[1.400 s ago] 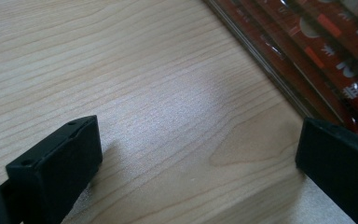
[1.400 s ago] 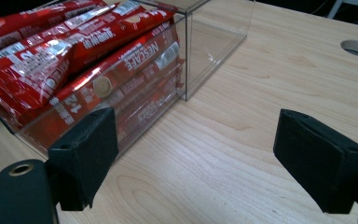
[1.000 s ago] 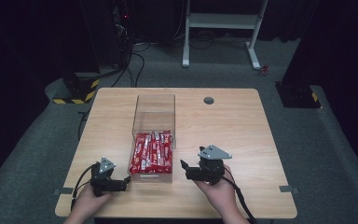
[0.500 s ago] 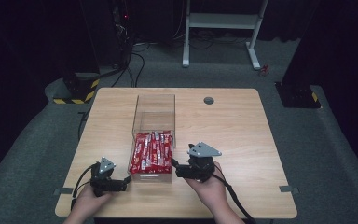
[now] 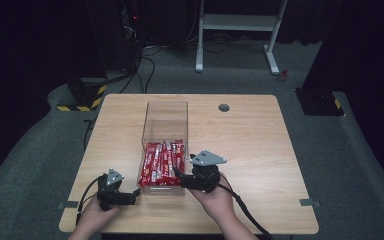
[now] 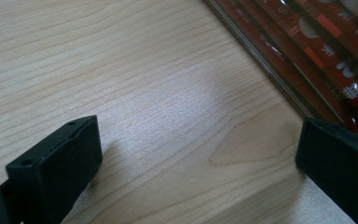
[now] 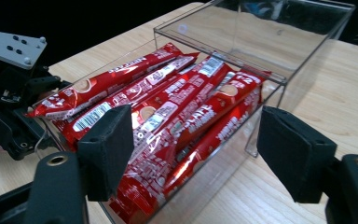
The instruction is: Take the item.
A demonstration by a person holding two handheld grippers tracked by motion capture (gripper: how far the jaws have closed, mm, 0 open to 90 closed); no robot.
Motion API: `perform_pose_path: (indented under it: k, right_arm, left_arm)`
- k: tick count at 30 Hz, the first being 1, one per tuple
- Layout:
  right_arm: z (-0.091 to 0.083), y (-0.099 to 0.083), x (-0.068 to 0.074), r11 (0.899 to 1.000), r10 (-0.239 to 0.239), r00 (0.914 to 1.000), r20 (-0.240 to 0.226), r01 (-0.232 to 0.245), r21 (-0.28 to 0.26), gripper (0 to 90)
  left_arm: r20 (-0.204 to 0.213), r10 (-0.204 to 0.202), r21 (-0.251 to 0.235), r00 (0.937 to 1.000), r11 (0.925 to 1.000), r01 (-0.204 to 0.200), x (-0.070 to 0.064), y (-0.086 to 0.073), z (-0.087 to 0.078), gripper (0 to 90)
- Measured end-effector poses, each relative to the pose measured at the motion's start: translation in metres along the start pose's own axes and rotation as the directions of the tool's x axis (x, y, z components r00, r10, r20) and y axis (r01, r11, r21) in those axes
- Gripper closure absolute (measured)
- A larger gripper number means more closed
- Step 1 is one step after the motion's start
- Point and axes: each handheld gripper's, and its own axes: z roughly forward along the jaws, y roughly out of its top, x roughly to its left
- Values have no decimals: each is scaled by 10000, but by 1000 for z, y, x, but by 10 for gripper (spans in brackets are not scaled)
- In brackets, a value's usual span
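Nothing seems taken yet: the red snack bars (image 7: pixel 168 121) all lie in the clear box (image 5: pixel 165 117) mid-counter (image 5: pixel 260 150), the right gripper (image 7: pixel 193 154) spread wide at its near wall, the left gripper (image 6: pixel 191 163) spread beside it.

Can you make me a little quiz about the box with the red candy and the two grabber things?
1. True or false: the red packets lie inside the clear box.
2. Which gripper reaches closer to the packets? A) the left gripper B) the right gripper
3. Fill in the blank: the jaws of both grippers are ____ (open or shut).

Key:
1. True. The packets fill the near end of the box, and the far end has none.
2. B. In the high view it sits at the box's near right corner, with its jaws toward the packets. The left gripper rests on the table, left of the box.
3. Open. Each gripper view shows a wide gap between its jaws.
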Motion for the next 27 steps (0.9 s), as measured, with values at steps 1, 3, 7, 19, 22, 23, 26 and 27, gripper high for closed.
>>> perform_pose_path:
  k: [1, 3, 7, 19, 22, 23, 26, 27]
  right_arm:
    - [1, 0, 1, 10000, 6, 10000, -5, -6, -3, 281]
    - [4, 0, 1, 10000, 22, 10000, 23, -23, 54, 288]
    - [7, -1, 1, 9999, 72, 9999, -143, -70, 125, 381]
    - [13, -4, 5, 9981, 112, 9999, 102, -118, 600, 595]
    - [14, -5, 6, 9986, -59, 9999, 130, 52, 530, 646]
    - [13, -5, 7, 9988, -22, 9999, 128, 16, 486, 660]
    - [14, -5, 8, 9986, 57, 9999, 120, -63, 517, 686]
    - [14, -6, 8, 9986, 65, 9999, 101, -70, 517, 692]
  left_arm:
    - [1, -2, 1, 10000, 10000, 2, 0, 0, 0, 6]
    - [0, 0, 2, 10000, 10000, 0, 0, 0, 0, 6]
    - [0, -5, -1, 10000, 10000, 5, 0, 0, 0, 6]
    - [0, -1, 1, 10000, 10000, 1, 0, 0, 0, 6]
    - [-2, 4, 0, 10000, 10000, -4, 0, 0, 0, 6]
    - [-1, 2, -1, 10000, 10000, -2, 0, 0, 0, 6]
    - [-2, 1, 0, 10000, 10000, -1, 0, 0, 0, 6]
    - [0, -1, 0, 10000, 10000, 1, 0, 0, 0, 6]
